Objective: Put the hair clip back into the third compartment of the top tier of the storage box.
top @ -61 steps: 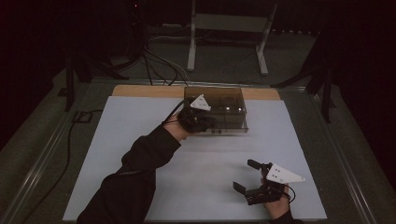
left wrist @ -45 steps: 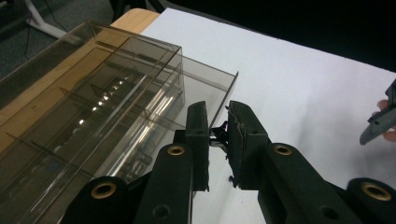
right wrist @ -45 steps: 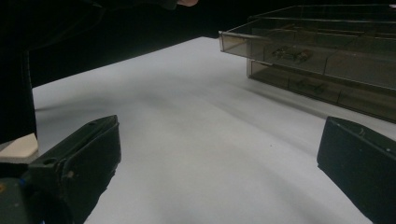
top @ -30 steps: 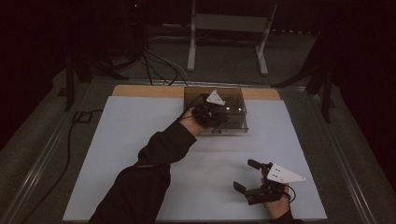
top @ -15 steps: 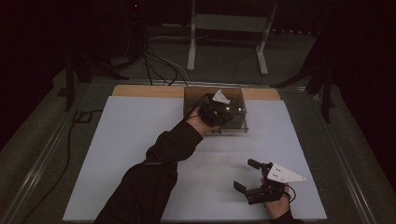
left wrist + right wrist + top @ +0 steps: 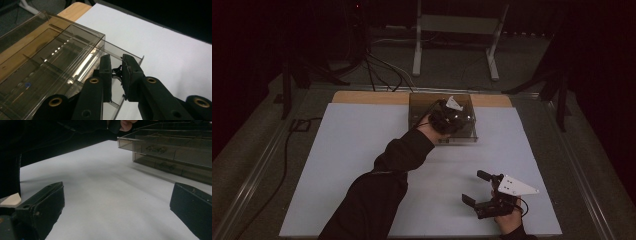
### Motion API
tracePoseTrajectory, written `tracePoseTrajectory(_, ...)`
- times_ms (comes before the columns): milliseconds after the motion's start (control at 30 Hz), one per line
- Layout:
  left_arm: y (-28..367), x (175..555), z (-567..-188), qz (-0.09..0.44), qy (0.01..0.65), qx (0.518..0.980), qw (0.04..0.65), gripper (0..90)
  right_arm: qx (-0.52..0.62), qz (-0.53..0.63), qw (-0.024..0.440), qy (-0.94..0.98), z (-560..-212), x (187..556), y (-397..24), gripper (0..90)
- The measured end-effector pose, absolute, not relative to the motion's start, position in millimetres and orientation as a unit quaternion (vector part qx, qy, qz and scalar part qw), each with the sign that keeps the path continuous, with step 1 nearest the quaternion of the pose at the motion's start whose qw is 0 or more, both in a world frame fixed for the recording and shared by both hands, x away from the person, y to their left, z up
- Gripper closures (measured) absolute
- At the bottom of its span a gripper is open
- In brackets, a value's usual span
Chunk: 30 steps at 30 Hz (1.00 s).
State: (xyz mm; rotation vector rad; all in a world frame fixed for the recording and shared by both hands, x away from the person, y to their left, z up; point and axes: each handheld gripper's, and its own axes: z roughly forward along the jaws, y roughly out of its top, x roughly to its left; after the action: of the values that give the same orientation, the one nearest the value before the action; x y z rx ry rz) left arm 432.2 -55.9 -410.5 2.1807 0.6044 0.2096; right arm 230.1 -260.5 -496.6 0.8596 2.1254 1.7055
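A smoky see-through drawer box (image 6: 464, 131) stands at the back of the white table cover. One drawer (image 6: 132, 60) is pulled out; in the right gripper view the drawer (image 6: 150, 143) shows compartments holding small items. My left gripper (image 6: 451, 119) hovers over the box top. Its jaws stand close together (image 6: 117, 57), pinching a small dark wiry thing (image 6: 117, 73) above the drawer's corner; what it is I cannot tell. My right gripper (image 6: 475, 187) rests near the front right of the cover, wide open (image 6: 117, 202), nothing between its jaws.
The white cover (image 6: 362, 150) lies over a wooden tabletop (image 6: 367, 97) whose edge shows behind the box. A metal stand (image 6: 457, 25) and cables (image 6: 377, 65) are on the floor beyond the table. The person's left sleeve (image 6: 382, 185) crosses the middle.
The left hand has slid rightward along the box top, from its left side to the middle, jaws staying close together. The right gripper has not moved.
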Motion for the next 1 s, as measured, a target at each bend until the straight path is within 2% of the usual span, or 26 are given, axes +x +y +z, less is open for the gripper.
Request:
tracePoseTrajectory(500, -73.1, 433.6, -415.9, 0.089, 0.245, 0.87, 0.419, 79.1, 0.299, 0.591, 0.138, 0.736, -497.1, 231.3, -260.9, 0.0)
tracePoseTrajectory(633, -74.9, 433.7, -415.2, 0.092, 0.247, 0.868, 0.422, 68.5, 0.299, 0.591, 0.137, 0.736, -496.8, 231.1, -260.9, 0.0)
tracePoseTrajectory(800, -73.8, 434.9, -413.3, 0.104, 0.268, 0.861, 0.42, 50.5, 0.298, 0.592, 0.137, 0.736, -496.5, 230.9, -260.9, 0.0)
tracePoseTrajectory(933, -71.6, 434.1, -410.8, 0.1, 0.268, 0.861, 0.42, 46.1, 0.298, 0.59, 0.137, 0.738, -497.1, 231.2, -260.8, 0.0)
tracePoseTrajectory(1000, -67.2, 432.0, -406.4, 0.1, 0.271, 0.857, 0.426, 41.1, 0.298, 0.591, 0.136, 0.737, -497.1, 231.6, -261.0, 0.0)
